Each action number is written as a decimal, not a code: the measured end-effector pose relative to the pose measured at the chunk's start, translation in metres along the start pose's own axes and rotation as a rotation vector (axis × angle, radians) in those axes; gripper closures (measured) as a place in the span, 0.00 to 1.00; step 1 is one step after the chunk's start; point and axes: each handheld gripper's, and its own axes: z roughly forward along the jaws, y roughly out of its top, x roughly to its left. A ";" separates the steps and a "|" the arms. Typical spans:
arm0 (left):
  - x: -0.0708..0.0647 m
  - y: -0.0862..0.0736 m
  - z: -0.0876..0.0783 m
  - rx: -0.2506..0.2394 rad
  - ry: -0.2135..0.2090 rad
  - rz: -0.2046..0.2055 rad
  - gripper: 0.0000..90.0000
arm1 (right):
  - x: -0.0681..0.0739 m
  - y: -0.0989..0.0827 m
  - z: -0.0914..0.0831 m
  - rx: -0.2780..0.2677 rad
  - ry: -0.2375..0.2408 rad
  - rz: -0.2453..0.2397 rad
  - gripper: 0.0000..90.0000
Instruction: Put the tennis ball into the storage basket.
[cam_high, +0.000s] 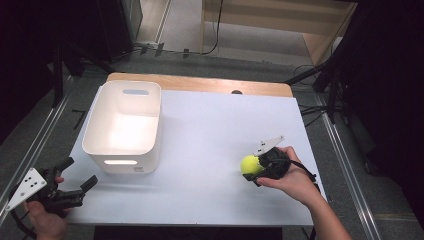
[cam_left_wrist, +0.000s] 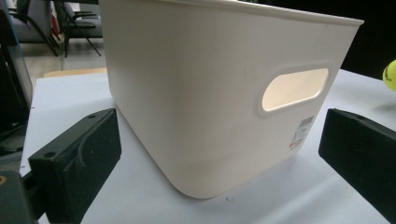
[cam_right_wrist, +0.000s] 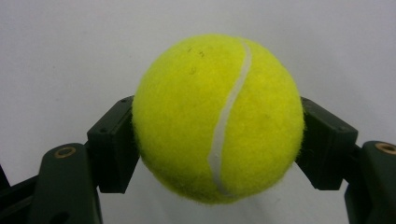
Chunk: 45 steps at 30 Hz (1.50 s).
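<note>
Yellow felt fills the right claw (cam_high: 255, 169): its 2 jaws press on either side of a tennis ball (cam_high: 249, 164) at the right of the white tabletop (cam_high: 210, 140). The left claw (cam_high: 77, 181), jaws spread wide and holding nothing, points at the white bin (cam_high: 122, 125) near the left edge.

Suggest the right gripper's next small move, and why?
Probably lift and carry the ball left toward the bin. The right gripper is shut on it, jaws pressing both sides; the bin stands open-topped across the table, and the left gripper waits open.
</note>
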 end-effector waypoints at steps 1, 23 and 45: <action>0.000 0.000 0.000 -0.001 0.000 -0.001 0.00 | 0.000 0.001 0.000 0.002 0.001 0.004 0.26; 0.000 0.000 0.000 -0.001 -0.002 -0.001 0.00 | 0.004 0.028 -0.001 -0.010 0.008 -0.036 0.26; 0.000 0.000 0.001 -0.001 -0.003 -0.004 0.00 | 0.013 0.060 0.002 -0.022 0.025 -0.087 0.26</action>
